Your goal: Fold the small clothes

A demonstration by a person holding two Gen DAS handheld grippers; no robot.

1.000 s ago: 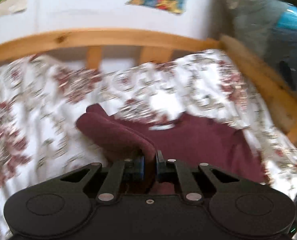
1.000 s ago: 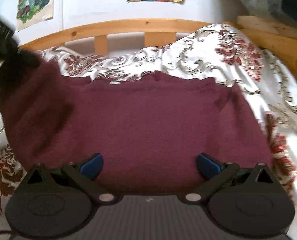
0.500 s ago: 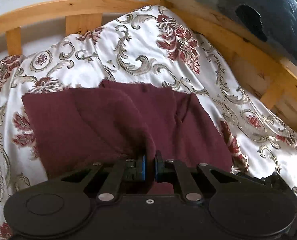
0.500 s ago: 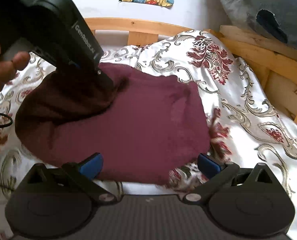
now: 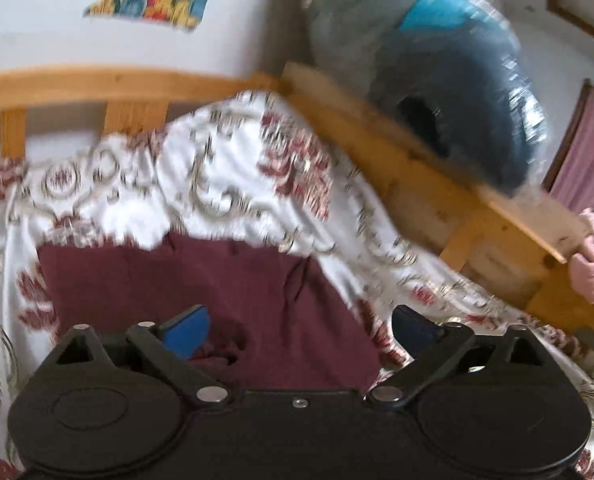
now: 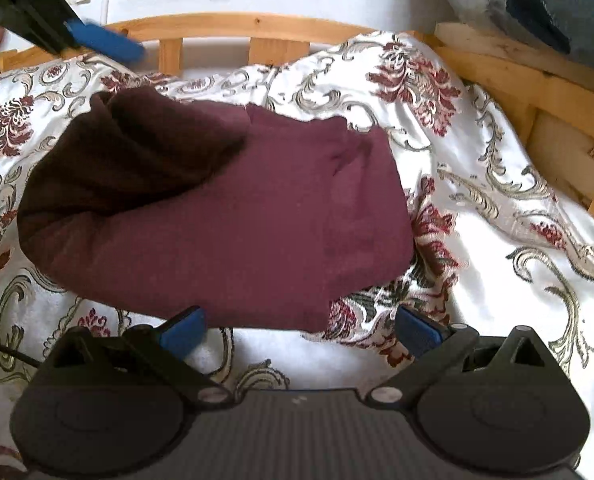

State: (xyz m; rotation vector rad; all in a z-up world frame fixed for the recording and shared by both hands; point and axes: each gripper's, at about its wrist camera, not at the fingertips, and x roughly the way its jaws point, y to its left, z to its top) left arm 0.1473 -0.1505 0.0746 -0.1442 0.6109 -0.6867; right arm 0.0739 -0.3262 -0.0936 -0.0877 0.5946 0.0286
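Here, in the left wrist view, the left gripper (image 5: 299, 330) has just sprung its jaws wide; the maroon top (image 5: 201, 280) lies below them, unpinched, on the bedspread (image 5: 225, 184), though blur softens the edges. In the right wrist view, the right gripper (image 6: 299, 330) gapes empty at six o'clock; the top's folded sleeve sits toward ten, the bed rail (image 6: 233, 26) at twelve.

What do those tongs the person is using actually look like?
Each is matte black plastic: two round discs at the base, angled link arms with silver rivets, and two fingers tipped with blue pads. The left tongs have a smooth body; the right tongs have a ribbed grey panel, with a thin black cable beside them.
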